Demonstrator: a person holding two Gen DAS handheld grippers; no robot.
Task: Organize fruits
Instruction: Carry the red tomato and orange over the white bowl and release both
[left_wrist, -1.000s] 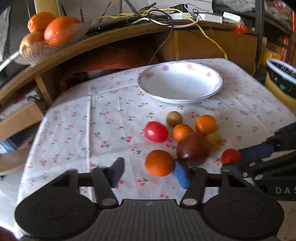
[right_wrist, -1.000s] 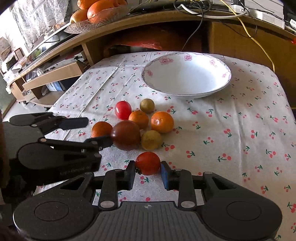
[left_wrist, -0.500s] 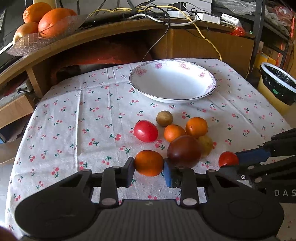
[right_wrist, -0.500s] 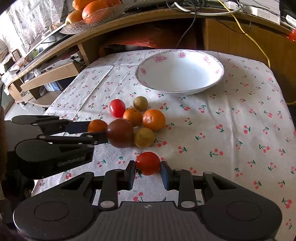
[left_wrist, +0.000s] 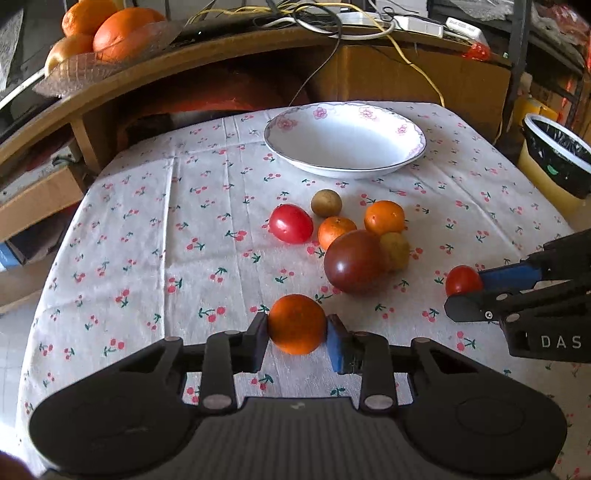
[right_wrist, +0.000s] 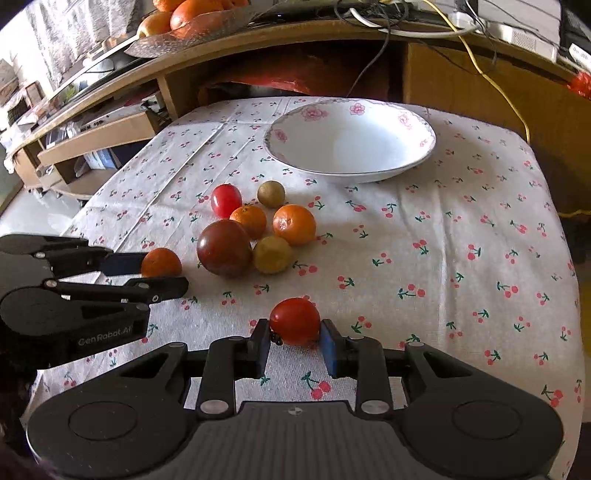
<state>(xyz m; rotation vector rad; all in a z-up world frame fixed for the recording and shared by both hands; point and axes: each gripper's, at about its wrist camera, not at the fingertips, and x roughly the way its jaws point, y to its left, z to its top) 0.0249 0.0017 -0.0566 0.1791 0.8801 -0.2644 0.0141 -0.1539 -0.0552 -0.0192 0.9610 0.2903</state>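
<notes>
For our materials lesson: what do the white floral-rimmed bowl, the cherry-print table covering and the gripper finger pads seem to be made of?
White floral-rimmed bowl: probably glazed ceramic, being smooth and glossy with a printed pink-flower rim.
Cherry-print table covering: seemingly soft matte woven cloth, showing fold creases.
Left gripper pads: blue, matte, possibly rubber or foam, set on black plastic-looking fingers that clamp an orange mandarin.

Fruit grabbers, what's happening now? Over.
Left gripper shut on round orange. Right gripper shut on small red tomato. White flowered bowl empty. Path clear.
</notes>
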